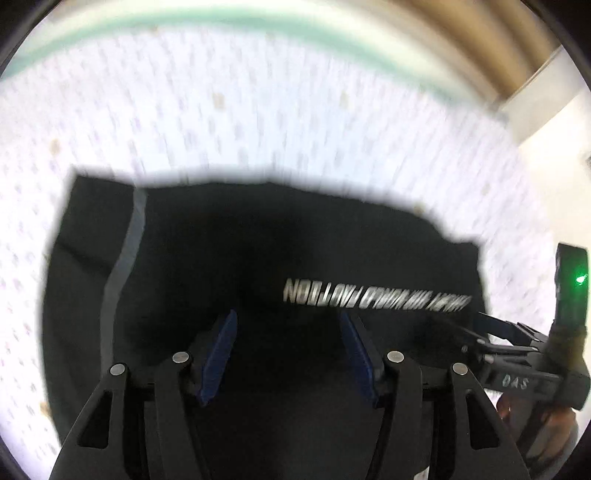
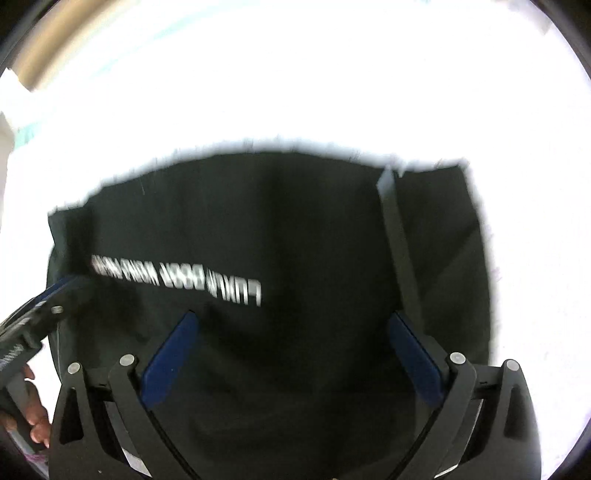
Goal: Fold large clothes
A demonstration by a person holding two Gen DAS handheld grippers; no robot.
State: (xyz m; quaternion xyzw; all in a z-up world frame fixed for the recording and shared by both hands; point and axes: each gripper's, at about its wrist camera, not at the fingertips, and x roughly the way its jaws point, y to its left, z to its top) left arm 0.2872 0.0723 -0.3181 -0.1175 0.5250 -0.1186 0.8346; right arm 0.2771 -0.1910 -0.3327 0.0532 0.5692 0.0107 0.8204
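A black garment (image 1: 229, 258) with a grey stripe (image 1: 122, 266) and white lettering (image 1: 373, 297) lies folded on a white patterned sheet (image 1: 258, 122). My left gripper (image 1: 288, 325) hovers open over its near part, nothing between the blue pads. In the right wrist view the same garment (image 2: 295, 240) shows its lettering (image 2: 177, 277) and stripe (image 2: 399, 251). My right gripper (image 2: 291, 325) is open and empty above it. Each gripper shows at the edge of the other's view: the right one (image 1: 491, 332), the left one (image 2: 40, 299).
The sheet has a pale green band (image 1: 184, 22) at its far edge. A beige curtain (image 1: 461, 40) hangs beyond it at the upper right. A white surface (image 1: 554, 122) stands to the right. The sheet is overexposed white in the right wrist view (image 2: 295, 92).
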